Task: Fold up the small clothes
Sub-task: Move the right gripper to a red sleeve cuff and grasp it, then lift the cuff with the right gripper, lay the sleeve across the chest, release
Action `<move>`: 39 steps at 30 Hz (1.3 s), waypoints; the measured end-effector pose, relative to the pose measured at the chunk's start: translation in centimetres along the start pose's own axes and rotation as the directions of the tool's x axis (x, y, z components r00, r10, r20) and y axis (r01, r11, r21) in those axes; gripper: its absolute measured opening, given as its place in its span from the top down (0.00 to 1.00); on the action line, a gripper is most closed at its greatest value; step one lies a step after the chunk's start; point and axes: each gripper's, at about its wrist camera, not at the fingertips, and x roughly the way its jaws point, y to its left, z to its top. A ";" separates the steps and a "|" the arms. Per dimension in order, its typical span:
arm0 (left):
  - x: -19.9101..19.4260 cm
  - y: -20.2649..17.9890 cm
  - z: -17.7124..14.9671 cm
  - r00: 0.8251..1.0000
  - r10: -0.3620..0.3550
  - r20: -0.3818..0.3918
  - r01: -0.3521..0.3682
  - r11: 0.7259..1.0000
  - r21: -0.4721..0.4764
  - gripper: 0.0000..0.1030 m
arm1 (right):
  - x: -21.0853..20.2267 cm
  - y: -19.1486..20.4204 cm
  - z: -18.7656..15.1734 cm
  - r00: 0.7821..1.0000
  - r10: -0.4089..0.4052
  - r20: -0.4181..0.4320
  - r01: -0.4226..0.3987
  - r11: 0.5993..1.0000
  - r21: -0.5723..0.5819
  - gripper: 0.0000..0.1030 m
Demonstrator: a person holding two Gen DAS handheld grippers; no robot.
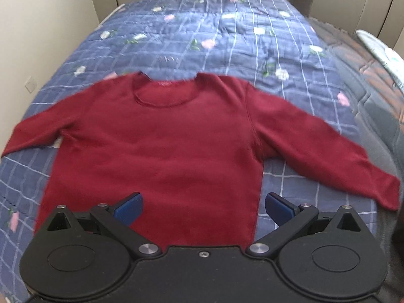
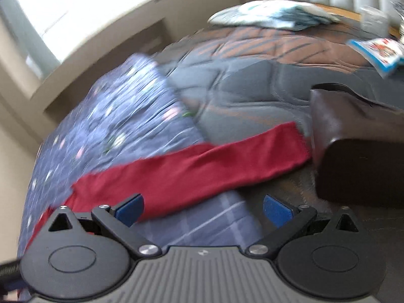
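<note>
A dark red long-sleeved sweater (image 1: 161, 146) lies flat, front side up, on a blue checked quilt (image 1: 227, 35) printed with small pink and white flowers, its round neckline pointing away from the camera and both sleeves spread outward and slightly down. The left gripper (image 1: 203, 208) hangs over the sweater's lower hem with its jaws wide apart and nothing between them; one blue-padded finger sits above the red fabric, the other above the quilt just past the sweater's side edge. In the right wrist view (much blurred) the right gripper (image 2: 203, 208) is likewise spread open and empty, hovering over the quilt near the bed's edge, with the sweater's sleeve (image 2: 202, 166) stretched across the frame just beyond its fingertips. The cuff end of that sleeve reaches a dark brown bag (image 2: 353, 139) standing at the right, and appears to touch or nearly touch it; the blur leaves that unsettled. Past the blue quilt lies a grey and brown padded cover (image 2: 252, 75), and on it, far off, a pale patterned pillow (image 2: 272, 15) and a blue and white packet (image 2: 378, 50). A bright window (image 2: 75, 7) fills the upper left of that view.
</note>
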 end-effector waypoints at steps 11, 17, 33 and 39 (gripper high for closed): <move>7.5 -1.2 -2.0 0.998 0.050 -0.024 -0.050 0.998 -0.022 0.01 | 8.3 -4.8 -1.3 0.980 -0.201 -0.002 0.197 0.957 0.211 0.00; 7.6 -0.6 -2.5 0.998 0.057 -0.016 -0.058 0.998 -0.031 0.01 | 9.6 -6.5 -1.0 0.966 -0.252 0.049 0.216 0.900 0.378 0.08; 7.9 1.7 -0.2 0.990 0.138 -0.031 -0.141 0.986 -0.092 0.01 | 10.5 -5.5 -0.8 0.936 -0.339 0.094 0.279 0.878 0.389 0.93; 7.4 3.9 0.2 0.992 0.124 -0.024 -0.126 0.988 -0.092 0.02 | 8.5 -2.4 0.9 0.933 -0.298 0.200 0.243 0.934 0.261 0.95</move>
